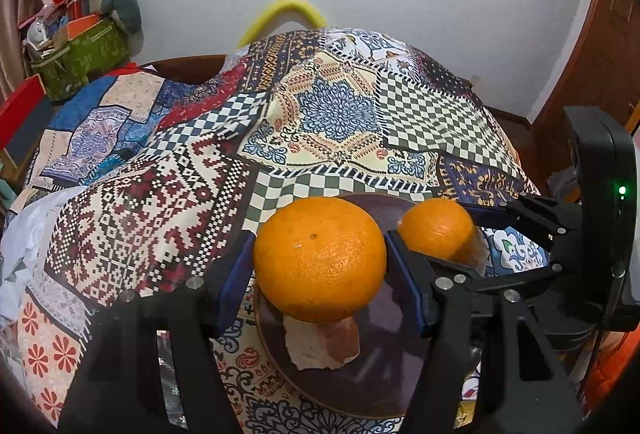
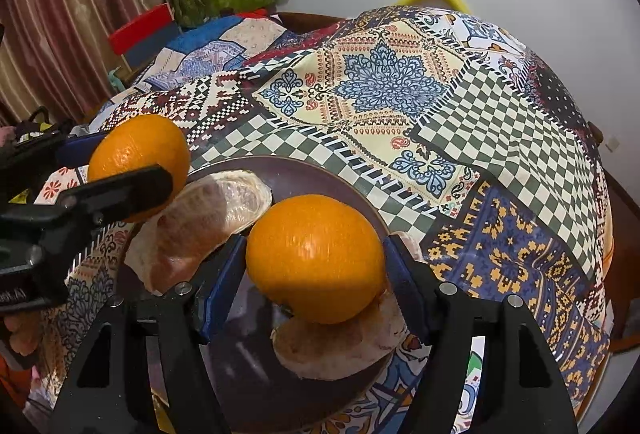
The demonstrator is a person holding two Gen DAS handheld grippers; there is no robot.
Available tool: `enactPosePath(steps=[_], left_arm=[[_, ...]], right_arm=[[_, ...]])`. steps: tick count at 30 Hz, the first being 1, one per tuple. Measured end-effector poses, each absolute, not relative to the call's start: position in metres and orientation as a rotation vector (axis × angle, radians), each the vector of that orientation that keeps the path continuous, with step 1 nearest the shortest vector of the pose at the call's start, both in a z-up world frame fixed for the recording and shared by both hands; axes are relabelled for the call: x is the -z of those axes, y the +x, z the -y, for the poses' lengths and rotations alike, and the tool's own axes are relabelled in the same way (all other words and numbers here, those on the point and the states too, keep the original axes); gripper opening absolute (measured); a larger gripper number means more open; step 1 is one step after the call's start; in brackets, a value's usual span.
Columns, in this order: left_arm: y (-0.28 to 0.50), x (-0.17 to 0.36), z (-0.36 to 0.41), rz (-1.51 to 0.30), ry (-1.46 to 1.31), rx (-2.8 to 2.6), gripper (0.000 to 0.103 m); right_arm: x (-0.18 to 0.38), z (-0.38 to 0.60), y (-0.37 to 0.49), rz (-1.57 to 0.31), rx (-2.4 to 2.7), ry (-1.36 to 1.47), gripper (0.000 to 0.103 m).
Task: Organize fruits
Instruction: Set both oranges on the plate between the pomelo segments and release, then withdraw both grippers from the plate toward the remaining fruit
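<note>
Left gripper [image 1: 320,266] clamped on an orange [image 1: 319,258], blue pads pressed against both its sides, fruit held just above a dark brown plate [image 1: 384,386]. Right gripper [image 2: 316,262] clamped on a second orange [image 2: 316,258] in the same way, pads tight on both sides, over the same plate; in the left wrist view this orange [image 1: 437,230] sits to the right of the first one, close beside it but apart. On the plate lie pale pinkish peeled fruit pieces [image 2: 200,222], one under each orange; whether the oranges touch them is unclear. Plate rests on a patchwork-print tablecloth [image 1: 336,113] with checks and blue floral panels. Behind the table: white wall, green fabric organizer [image 1: 84,61] stuffed with clutter, striped curtain [image 2: 72,1] at left, yellow fuzzy loop [image 1: 286,13] at the far table edge.
</note>
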State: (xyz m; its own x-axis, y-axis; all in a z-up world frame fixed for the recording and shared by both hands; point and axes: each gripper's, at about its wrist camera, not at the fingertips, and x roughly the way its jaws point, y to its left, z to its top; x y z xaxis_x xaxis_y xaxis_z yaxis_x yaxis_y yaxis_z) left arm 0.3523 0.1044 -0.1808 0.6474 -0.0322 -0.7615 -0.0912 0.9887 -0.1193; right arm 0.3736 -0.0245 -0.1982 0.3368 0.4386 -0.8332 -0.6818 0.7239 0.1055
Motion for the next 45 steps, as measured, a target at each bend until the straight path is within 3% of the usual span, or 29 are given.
enactPosePath(steps=[29,45], left_arm=[[0.373,0.222,-0.054,-1.021,-0.094,0.054,0.064],[0.345,0.18,-0.066,-0.938,-0.122,0.016,0.065]], right_arm=[[0.16,0.105,0.348,-0.84,-0.616,-0.17,0.067],[0.14,0.118,0.318,-0.799,-0.599,-0.162,0.067]])
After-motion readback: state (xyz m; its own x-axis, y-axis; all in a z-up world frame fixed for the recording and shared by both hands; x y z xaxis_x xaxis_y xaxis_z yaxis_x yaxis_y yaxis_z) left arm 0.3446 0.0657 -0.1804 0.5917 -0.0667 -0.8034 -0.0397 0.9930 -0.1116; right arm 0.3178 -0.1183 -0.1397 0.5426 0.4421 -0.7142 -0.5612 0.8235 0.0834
